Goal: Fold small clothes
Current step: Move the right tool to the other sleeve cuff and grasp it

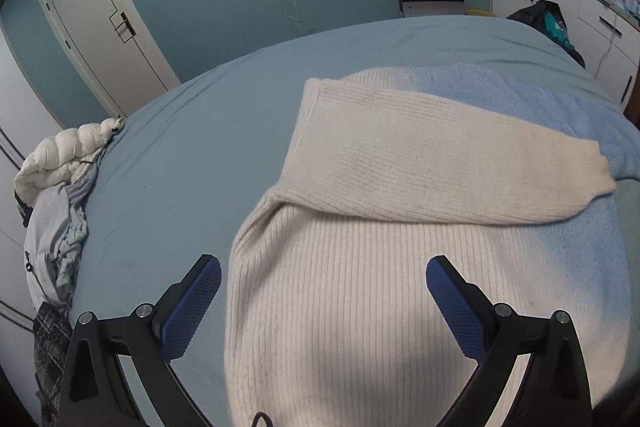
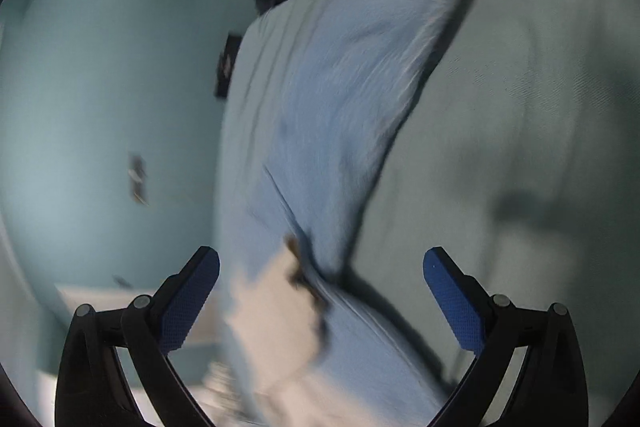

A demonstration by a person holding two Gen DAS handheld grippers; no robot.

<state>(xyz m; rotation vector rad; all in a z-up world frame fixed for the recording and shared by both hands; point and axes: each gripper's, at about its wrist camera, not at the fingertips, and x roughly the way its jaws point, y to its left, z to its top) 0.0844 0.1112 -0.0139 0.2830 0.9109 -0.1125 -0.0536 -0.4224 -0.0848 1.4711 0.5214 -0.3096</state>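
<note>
I judge the fold barely begun: the cream sweater [image 1: 360,267] lies mid-bed [image 1: 180,147] with one sleeve [image 1: 440,163] crossed over its body, while my left tool [image 1: 323,303] and right tool [image 2: 321,301] hang released, empty.

Left wrist view: sharp, dim cool indoor light, bluish cast. Brighter patch on near part of cream ribbed sweater [image 1: 360,287]; soft shadow under its folded sleeve. Fisheye bends door [image 1: 100,23] and bed edge [image 1: 224,67]; black vignette at corners.

Right wrist view: heavy motion blur, streaked across light blue fabric [image 2: 332,107]; wall details smeared. Soft dark shadows on bedsheet [image 2: 520,147] at right. Only blue finger pads [image 2: 452,303] crisp. Corners vignetted.
</note>
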